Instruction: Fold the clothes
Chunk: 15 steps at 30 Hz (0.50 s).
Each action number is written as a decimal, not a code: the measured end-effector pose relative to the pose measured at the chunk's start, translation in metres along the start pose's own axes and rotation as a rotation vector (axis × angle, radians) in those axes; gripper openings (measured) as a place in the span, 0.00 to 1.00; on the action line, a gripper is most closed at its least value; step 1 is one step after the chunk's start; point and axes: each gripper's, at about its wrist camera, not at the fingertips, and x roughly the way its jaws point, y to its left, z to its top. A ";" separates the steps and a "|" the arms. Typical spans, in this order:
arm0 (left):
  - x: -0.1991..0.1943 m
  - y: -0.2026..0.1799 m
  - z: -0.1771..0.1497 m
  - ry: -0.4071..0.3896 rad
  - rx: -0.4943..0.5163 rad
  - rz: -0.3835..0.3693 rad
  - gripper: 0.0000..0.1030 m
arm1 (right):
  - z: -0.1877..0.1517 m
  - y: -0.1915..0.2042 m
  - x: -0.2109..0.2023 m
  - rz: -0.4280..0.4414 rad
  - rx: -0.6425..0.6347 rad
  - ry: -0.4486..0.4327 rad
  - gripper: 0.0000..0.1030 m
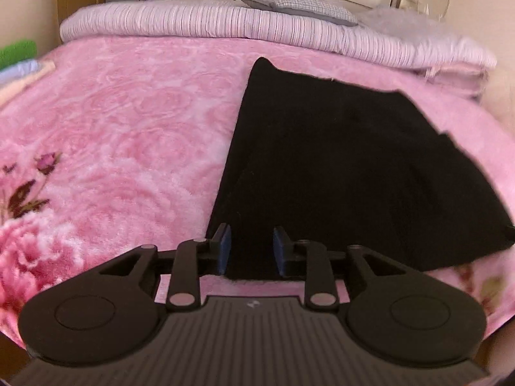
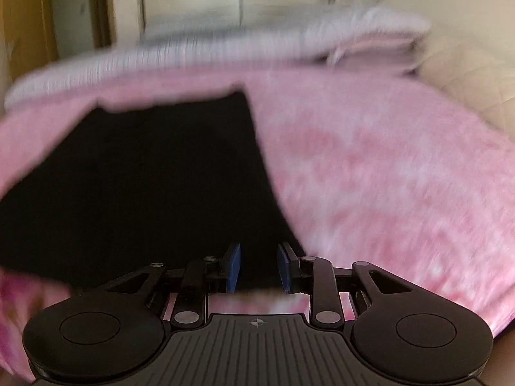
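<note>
We are looking at a flat black fabric garment (image 1: 338, 167) lying spread on the fluffy pink rose-patterned blanket (image 1: 128, 135) covering the bed, below a striped pink folded quilt (image 1: 225, 22). Our left gripper (image 1: 251, 251) is hovering over its near edge, blue-padded fingers (image 1: 225, 247) released and gripping nothing. Our right gripper (image 2: 258, 270) is likewise hanging parted above the garment's near right corner.
</note>
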 end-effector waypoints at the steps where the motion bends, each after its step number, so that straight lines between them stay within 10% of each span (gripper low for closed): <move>1: -0.003 -0.002 0.000 0.010 0.006 0.014 0.24 | -0.002 0.001 -0.001 -0.001 -0.008 0.005 0.27; 15: -0.079 -0.050 -0.007 0.088 0.031 0.016 0.27 | -0.002 0.024 -0.076 0.014 0.099 0.136 0.28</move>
